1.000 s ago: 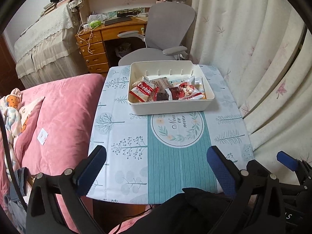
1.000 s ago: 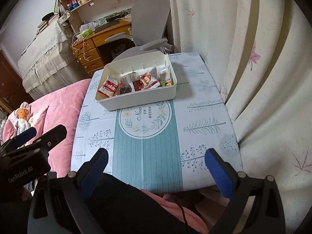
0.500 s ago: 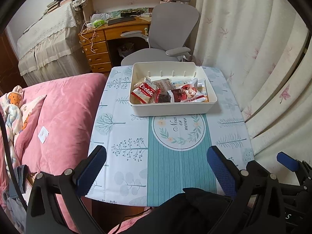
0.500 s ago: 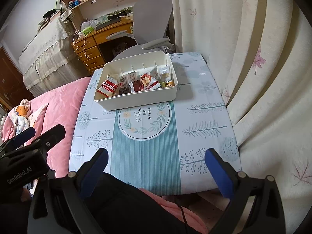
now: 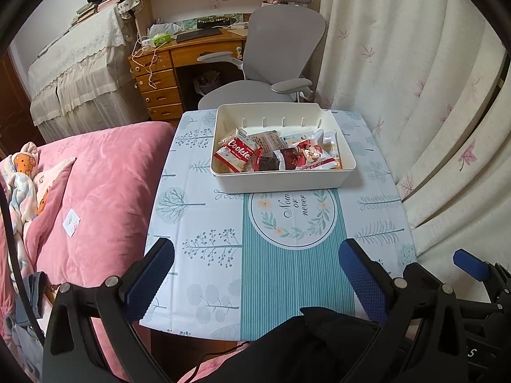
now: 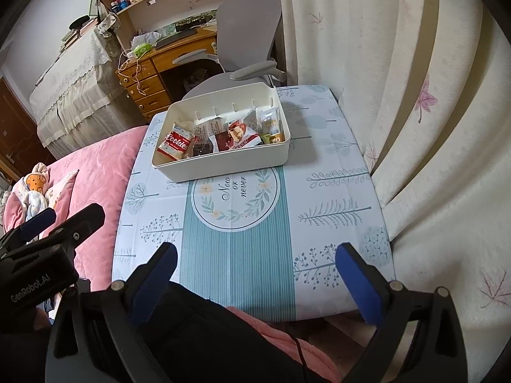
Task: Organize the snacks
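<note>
A white plastic bin [image 5: 281, 182] [image 6: 230, 162] stands at the far middle of a small table covered with a blue patterned cloth [image 5: 287, 271] [image 6: 236, 242]. Inside lie several snack packs, among them a red Cookies pack [image 5: 234, 153] [image 6: 176, 142] at the left, a dark brownie pack [image 5: 268, 161] and a red-white pack [image 5: 311, 154]. My left gripper [image 5: 257, 274] is open and empty over the table's near edge. My right gripper [image 6: 255, 274] is open and empty, also at the near edge, well short of the bin.
A pink bed [image 5: 95, 198] adjoins the table's left side. A grey office chair [image 5: 271, 63] and a wooden desk [image 5: 166, 63] stand beyond the table. Curtains [image 5: 431, 95] hang along the right. A dark-clothed leg [image 6: 207, 335] lies below the grippers.
Both grippers have drawn back and risen slightly, so the table and bin sit a little lower and farther in view. Jaws stayed open. The snacks have not moved.
</note>
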